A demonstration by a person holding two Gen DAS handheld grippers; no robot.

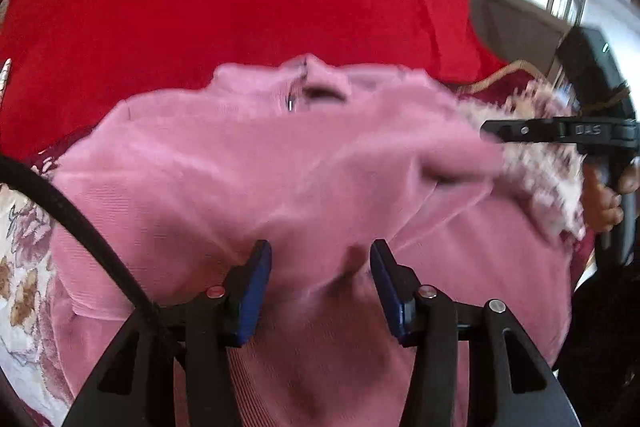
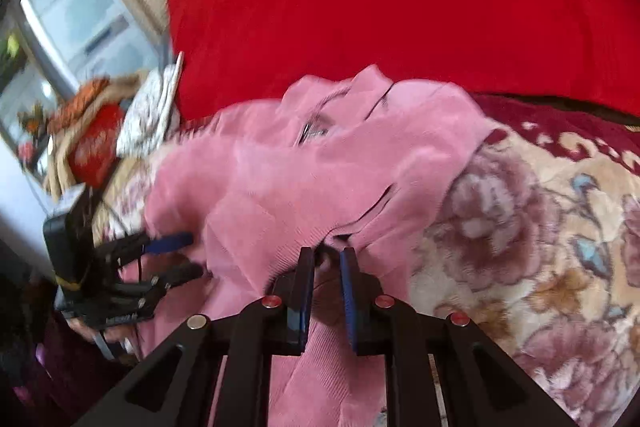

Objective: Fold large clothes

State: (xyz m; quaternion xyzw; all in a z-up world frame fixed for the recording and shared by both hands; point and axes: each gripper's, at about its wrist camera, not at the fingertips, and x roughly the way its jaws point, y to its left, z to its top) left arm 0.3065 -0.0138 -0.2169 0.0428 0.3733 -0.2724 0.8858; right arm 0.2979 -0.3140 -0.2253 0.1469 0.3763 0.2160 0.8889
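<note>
pink garment (image 2: 280, 179) | bunched between right hand-held gripper (image 2: 327, 257) pads | pinched

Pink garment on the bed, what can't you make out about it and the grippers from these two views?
- Pink garment: left wrist view, motion blur; its lower part is cut off by the frame edge.
- Left gripper: cloth lies between the fingers; whether the pads press is unclear.
- Right gripper: right wrist view, fabric bunches over the fingertips, hiding what is pinched.
- Floral blanket: mostly covered by the garment.
</note>
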